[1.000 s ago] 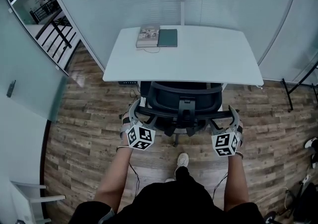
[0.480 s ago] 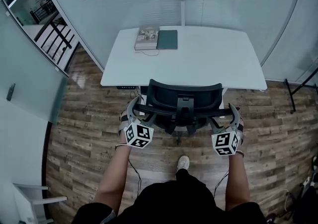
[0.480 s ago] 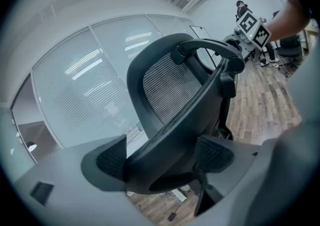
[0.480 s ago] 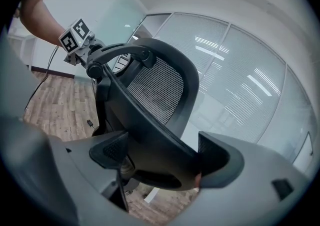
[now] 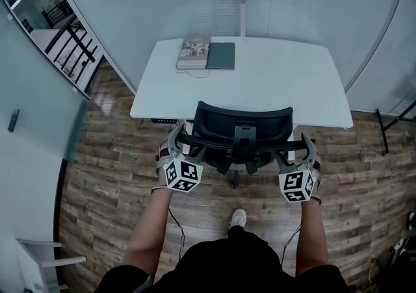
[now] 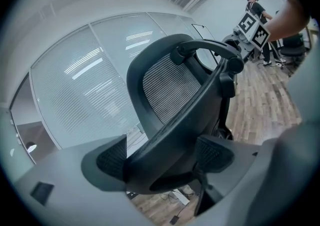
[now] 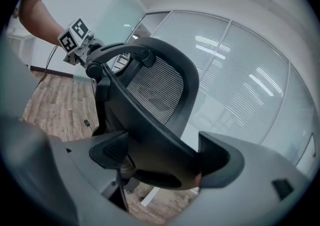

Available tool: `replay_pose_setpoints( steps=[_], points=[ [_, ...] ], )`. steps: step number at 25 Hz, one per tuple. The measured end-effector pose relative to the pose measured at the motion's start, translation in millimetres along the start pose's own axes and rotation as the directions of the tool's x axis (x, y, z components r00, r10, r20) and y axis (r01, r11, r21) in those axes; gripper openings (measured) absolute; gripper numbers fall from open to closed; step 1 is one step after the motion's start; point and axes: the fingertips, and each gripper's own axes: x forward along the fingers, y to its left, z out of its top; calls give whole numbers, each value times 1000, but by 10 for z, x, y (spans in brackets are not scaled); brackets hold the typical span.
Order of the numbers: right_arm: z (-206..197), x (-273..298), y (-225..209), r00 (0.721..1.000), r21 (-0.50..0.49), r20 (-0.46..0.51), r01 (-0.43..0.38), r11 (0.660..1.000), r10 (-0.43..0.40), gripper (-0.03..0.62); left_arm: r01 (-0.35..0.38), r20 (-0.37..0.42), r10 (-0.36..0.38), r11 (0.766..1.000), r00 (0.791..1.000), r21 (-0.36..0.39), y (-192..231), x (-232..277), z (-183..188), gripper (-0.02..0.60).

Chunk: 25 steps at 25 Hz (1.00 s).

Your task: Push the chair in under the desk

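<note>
Both grippers clamped on the office chair (image 5: pixel 242 126) at the white desk (image 5: pixel 286 87).
Left gripper (image 5: pixel 178 144): jaws closed tight on the left end of the backrest's rear bar. The chair faces the desk, backrest top at the near edge, seat out of sight. Right gripper (image 5: pixel 305 150): jaws closed on the bar's right end. Two books (image 5: pixel 207 52) lie at the far left of the desk.

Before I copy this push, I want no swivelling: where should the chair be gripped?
Grip the chair by the curved rear bar across its backrest, one end each, coming from behind, as the left gripper and right gripper do. The bar spans the back's width and faces away from the desk, so two holds should push it straight.
</note>
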Motion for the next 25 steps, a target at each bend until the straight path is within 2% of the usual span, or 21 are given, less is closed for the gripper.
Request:
replay_pose_setpoints(
  steps=[4, 8, 21, 25],
  points=[
    [58, 423, -201, 999, 11, -19, -26, 1000, 26, 433, 29, -23, -29, 1000, 999, -4, 198, 429, 66, 430],
    [82, 606, -297, 999, 14, -19, -38, 999, 38, 433, 34, -27, -34, 999, 999, -2, 287, 609, 107, 430],
    [131, 635, -326, 999, -18, 32, -29, 999, 30, 433, -15, -3, 15, 1000, 1000, 0, 315, 597, 121, 428],
    [93, 649, -303, 999, -81, 30, -25, 996, 28, 433, -30, -7, 30, 1000, 1000, 2, 310, 605, 102, 428]
  ],
)
